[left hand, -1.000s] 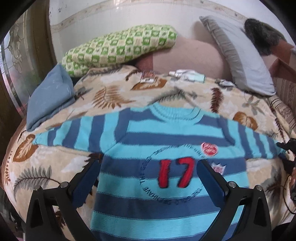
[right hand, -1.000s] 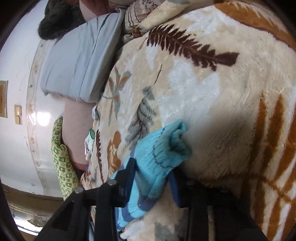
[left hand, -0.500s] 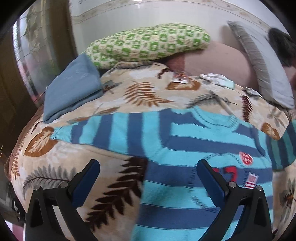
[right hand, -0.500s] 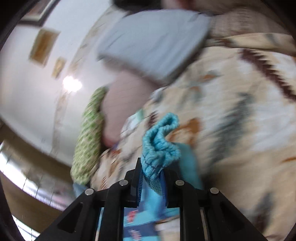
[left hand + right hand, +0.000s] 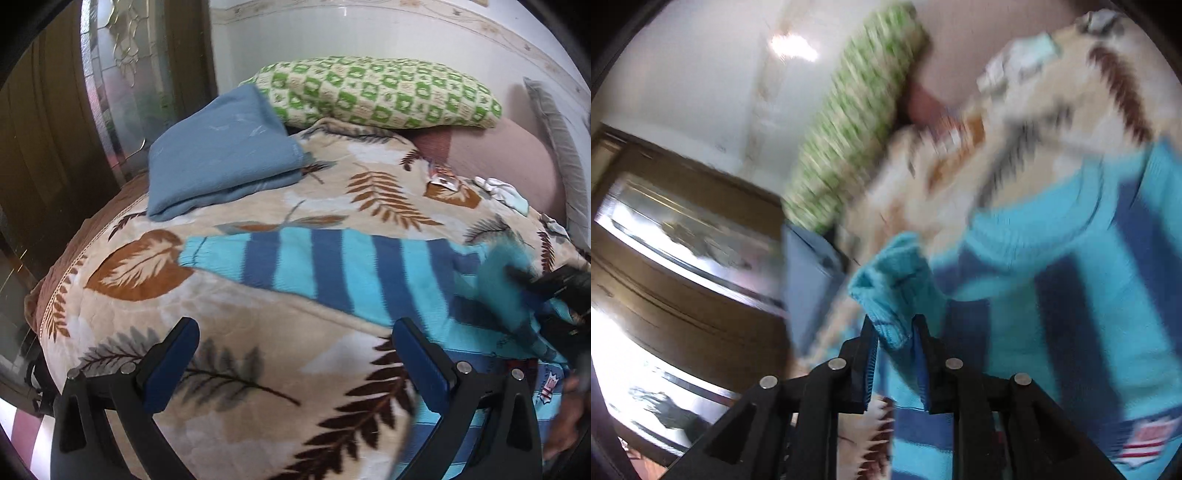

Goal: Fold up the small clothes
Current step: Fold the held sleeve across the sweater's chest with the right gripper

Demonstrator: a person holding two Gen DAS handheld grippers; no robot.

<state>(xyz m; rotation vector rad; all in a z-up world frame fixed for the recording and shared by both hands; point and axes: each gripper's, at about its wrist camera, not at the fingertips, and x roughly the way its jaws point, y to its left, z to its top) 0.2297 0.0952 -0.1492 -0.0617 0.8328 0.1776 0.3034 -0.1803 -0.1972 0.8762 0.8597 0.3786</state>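
Sweater spread on the leaf-print blanket. My right gripper pinches its turquoise cuff, jaws easing apart; my left gripper hovers wide open, holding nothing.

A bed is covered by a cream blanket printed with leaves. Along its far edge, pillows are propped against a white wall. At its left edge, dark wooden panelling with patterned glass is seen.
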